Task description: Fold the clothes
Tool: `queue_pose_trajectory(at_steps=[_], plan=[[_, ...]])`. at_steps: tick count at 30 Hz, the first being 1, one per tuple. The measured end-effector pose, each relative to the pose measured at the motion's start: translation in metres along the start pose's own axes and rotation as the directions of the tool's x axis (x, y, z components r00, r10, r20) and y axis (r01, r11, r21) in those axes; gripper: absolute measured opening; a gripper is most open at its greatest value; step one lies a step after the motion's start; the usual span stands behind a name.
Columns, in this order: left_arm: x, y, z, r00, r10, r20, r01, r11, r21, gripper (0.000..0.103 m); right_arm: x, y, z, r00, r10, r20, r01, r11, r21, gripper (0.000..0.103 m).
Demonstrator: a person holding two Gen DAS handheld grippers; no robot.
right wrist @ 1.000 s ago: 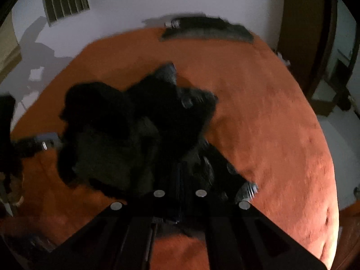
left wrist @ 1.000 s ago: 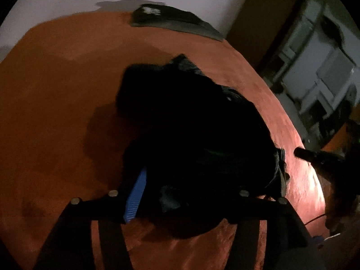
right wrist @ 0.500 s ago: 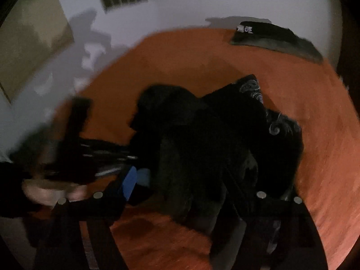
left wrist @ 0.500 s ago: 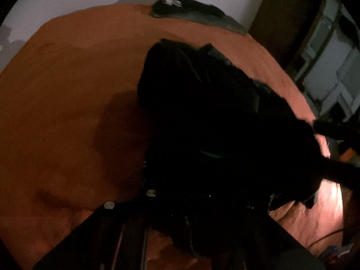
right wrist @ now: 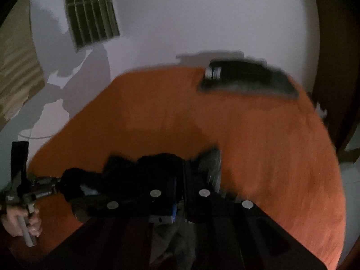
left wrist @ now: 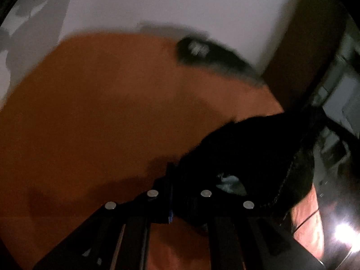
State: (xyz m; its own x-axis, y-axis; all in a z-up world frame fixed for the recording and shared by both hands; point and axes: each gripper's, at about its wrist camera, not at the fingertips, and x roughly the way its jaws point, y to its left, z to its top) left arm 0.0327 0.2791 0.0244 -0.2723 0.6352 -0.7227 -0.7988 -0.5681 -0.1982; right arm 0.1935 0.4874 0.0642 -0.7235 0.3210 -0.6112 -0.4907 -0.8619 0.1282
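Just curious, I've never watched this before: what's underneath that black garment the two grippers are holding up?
Under the black garment lies the orange bedcover, bare where it shows. The stretch directly below the hanging cloth is covered by it and the grippers, so I cannot see there.

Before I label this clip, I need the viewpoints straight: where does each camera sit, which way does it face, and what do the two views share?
Left wrist: sits on the left hand-held gripper, facing forward and down over the orange bed; its own fingers show, shut on the black garment.
Right wrist: sits on the right hand-held gripper, facing the bed and the wall vent; its fingers are shut on the garment, and the left hand shows.
Shared: the bed, the garment, the folded pile by the wall.
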Motion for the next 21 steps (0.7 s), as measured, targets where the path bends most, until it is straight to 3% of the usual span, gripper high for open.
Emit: queue_pose_trajectory(at_steps=[2, 4, 6, 7, 9, 12, 14, 18, 21], plan=[[-0.014, -0.015, 0.051, 0.995, 0.039, 0.090, -0.046, 0.996, 0.078, 0.008, -0.005, 0.004, 0.046, 0.995, -0.048, 0.089, 0.055, 0.996, -0.072, 0.003], [-0.040, -0.021, 0.102, 0.981, 0.053, 0.188, -0.064, 0.996, 0.055, 0.008, -0.022, 0.005, 0.090, 0.982, -0.066, 0.175, 0.081, 0.994, -0.078, 0.003], [-0.087, -0.022, 0.140, 0.943, 0.055, 0.330, -0.055, 0.998, -0.008, 0.008, -0.057, 0.006, 0.135, 0.948, -0.080, 0.309, 0.101, 0.993, -0.053, 0.003], [-0.115, -0.023, 0.152, 0.912, 0.051, 0.406, -0.043, 0.999, -0.029, 0.008, -0.079, 0.006, 0.145, 0.922, -0.086, 0.377, 0.108, 0.993, -0.038, 0.003], [-0.157, -0.026, 0.157, 0.873, 0.033, 0.486, -0.019, 0.999, -0.034, 0.008, -0.132, 0.006, 0.154, 0.856, -0.076, 0.512, 0.091, 0.996, -0.004, 0.003], [-0.197, -0.035, 0.140, 0.840, 0.030, 0.542, -0.034, 0.999, -0.003, 0.008, -0.173, 0.009, 0.136, 0.829, -0.040, 0.558, 0.052, 0.999, -0.006, 0.003], [-0.195, -0.043, 0.110, 0.852, 0.056, 0.521, -0.087, 0.996, 0.035, 0.008, -0.180, 0.012, 0.109, 0.851, -0.018, 0.525, 0.041, 0.999, -0.033, 0.003], [-0.141, -0.039, 0.043, 0.931, 0.075, 0.359, -0.105, 0.992, 0.065, 0.008, -0.143, 0.006, 0.025, 0.947, -0.012, 0.321, 0.027, 0.999, -0.040, 0.003], [-0.091, -0.026, -0.015, 0.974, 0.102, 0.204, -0.120, 0.990, 0.073, 0.008, -0.095, -0.005, -0.042, 0.993, -0.021, 0.116, 0.019, 1.000, 0.024, 0.003]])
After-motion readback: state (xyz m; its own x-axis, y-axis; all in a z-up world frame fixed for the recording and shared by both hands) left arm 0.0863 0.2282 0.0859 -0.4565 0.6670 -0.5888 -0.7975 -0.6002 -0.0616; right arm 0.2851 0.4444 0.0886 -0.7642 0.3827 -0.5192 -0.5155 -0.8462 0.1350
